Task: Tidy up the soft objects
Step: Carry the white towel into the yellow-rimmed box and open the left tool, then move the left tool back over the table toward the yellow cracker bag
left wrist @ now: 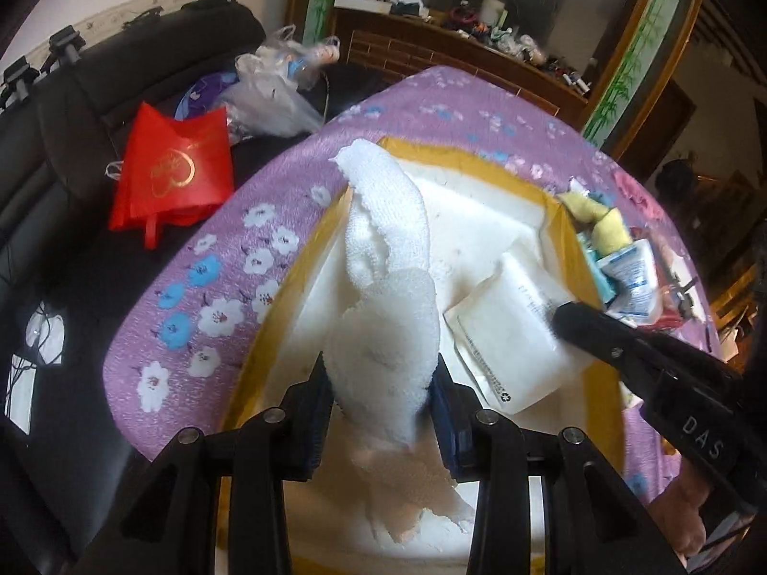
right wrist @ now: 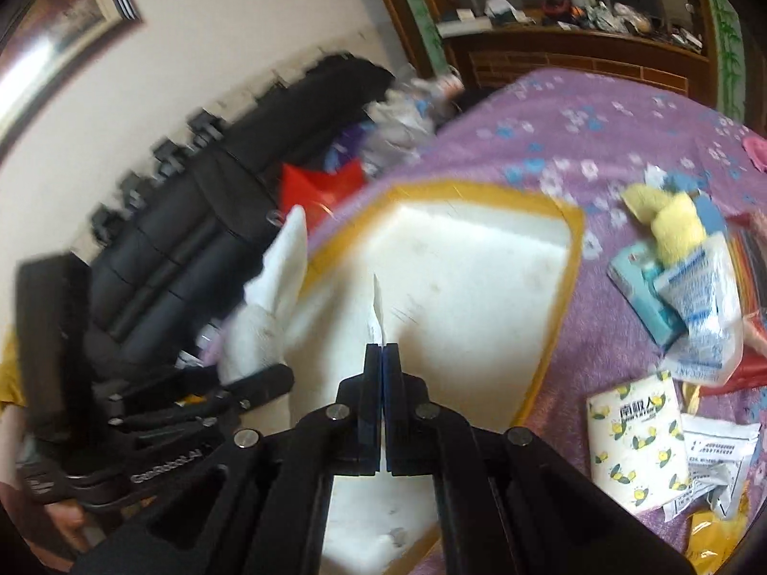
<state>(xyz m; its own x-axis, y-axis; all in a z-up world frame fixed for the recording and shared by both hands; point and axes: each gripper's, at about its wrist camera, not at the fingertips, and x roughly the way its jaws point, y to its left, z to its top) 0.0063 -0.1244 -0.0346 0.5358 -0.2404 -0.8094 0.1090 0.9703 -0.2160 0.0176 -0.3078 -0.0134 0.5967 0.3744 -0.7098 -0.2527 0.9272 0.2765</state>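
The towel [left wrist: 388, 287], white and knobbly, is pinched in the left gripper [left wrist: 381, 412] above the white box [left wrist: 484, 206] with yellow taped rims on the purple flowered bed [left wrist: 215, 287]. The right gripper [right wrist: 382, 359], pressed together, pinches a flat white packet [left wrist: 508, 335] over the same box.

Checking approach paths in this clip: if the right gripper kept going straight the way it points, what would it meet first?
Probably the white foam box: the right gripper, shut on a flat white packet, points down at the box's bare floor. Depth is hard to judge.
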